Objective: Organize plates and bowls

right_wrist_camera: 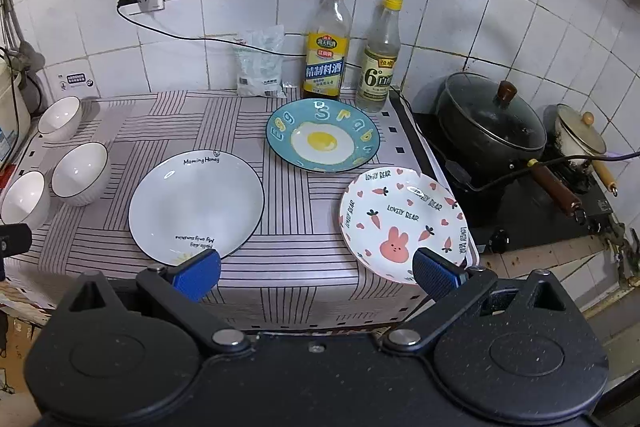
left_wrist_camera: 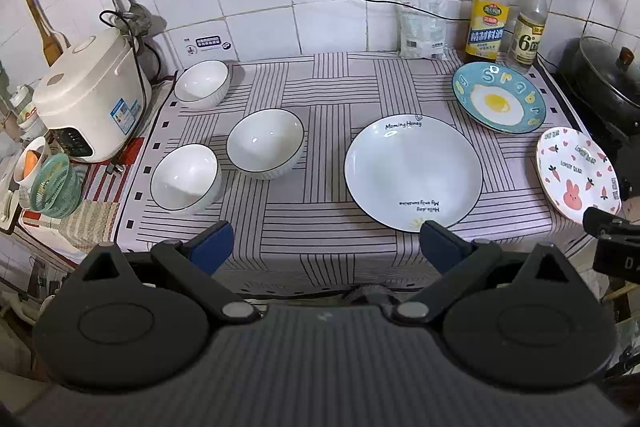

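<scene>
Three white bowls stand apart on the striped cloth: one at the back left (left_wrist_camera: 202, 83), one in the middle (left_wrist_camera: 265, 143), one at the front left (left_wrist_camera: 185, 177). A large white plate (left_wrist_camera: 414, 171) (right_wrist_camera: 195, 205) lies in the middle. A blue egg plate (left_wrist_camera: 499, 102) (right_wrist_camera: 323, 135) lies behind it to the right. A pink rabbit plate (left_wrist_camera: 576, 173) (right_wrist_camera: 402, 221) lies at the cloth's right front corner. My left gripper (left_wrist_camera: 326, 247) is open and empty before the table's front edge. My right gripper (right_wrist_camera: 316, 277) is open and empty, just short of the rabbit plate.
A white rice cooker (left_wrist_camera: 90, 99) and a green basket (left_wrist_camera: 56, 187) stand left of the cloth. Two bottles (right_wrist_camera: 326, 43) (right_wrist_camera: 380, 55) and a bag (right_wrist_camera: 260, 63) stand against the tiled wall. A black pot (right_wrist_camera: 488, 119) sits on the stove at right.
</scene>
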